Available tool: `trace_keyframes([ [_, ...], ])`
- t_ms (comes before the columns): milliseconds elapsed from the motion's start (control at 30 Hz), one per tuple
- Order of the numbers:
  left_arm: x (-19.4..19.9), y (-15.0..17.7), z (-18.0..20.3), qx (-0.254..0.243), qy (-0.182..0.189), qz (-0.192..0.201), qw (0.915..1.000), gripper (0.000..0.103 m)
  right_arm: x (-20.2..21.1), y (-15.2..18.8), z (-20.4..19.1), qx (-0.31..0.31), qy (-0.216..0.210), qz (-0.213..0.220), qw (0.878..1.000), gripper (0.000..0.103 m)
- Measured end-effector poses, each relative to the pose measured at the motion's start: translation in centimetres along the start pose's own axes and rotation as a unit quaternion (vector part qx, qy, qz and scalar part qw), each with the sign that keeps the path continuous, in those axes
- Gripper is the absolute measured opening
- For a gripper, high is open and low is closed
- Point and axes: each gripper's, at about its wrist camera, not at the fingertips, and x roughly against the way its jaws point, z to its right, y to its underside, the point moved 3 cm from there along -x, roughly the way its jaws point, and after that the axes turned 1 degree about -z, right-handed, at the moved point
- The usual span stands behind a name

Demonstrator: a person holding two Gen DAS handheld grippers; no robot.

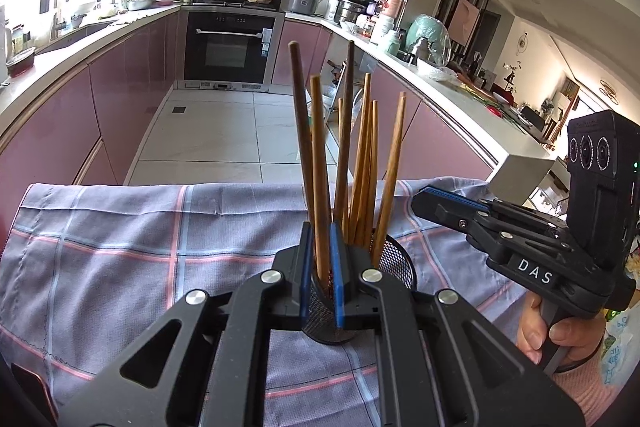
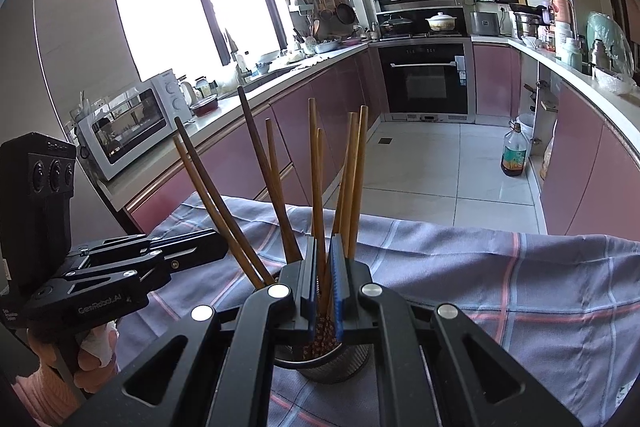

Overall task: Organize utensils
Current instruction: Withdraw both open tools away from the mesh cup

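Observation:
A black mesh holder stands on a blue-grey checked cloth and is full of several wooden chopsticks that fan upward. My left gripper reaches over the holder's rim, its blue pads shut on one upright chopstick. The right gripper comes in from the right, held by a hand, its tip beside the rightmost chopsticks. In the right wrist view the right gripper is shut on a chopstick above the holder. The left gripper lies at the left against two leaning chopsticks.
The cloth's far edge drops off toward a tiled kitchen floor. Pink cabinets and cluttered counters run along both sides, with a black oven at the back. A white toaster oven sits on the left counter; an oil bottle stands on the floor.

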Motion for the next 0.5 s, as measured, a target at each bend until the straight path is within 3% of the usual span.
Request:
trace_keyframes([
  [267,-0.18,0.31,-0.15,-0.001,-0.011,0.009,0.9999,0.008,0.09,0.16,0.35,-0.006,-0.002,0.002,1.0,0.008],
  [433,-0.47,0.74,-0.26,-0.004,-0.021,0.012,0.9997,0.017,0.07,0.65,0.1,-0.003,-0.003,0.001,1.0,0.009],
  [500,-0.45,0.88,-0.39,-0.004,-0.03,0.016,0.9994,0.025,0.05,0.88,0.01,-0.003,0.0,0.002,1.0,0.019],
])
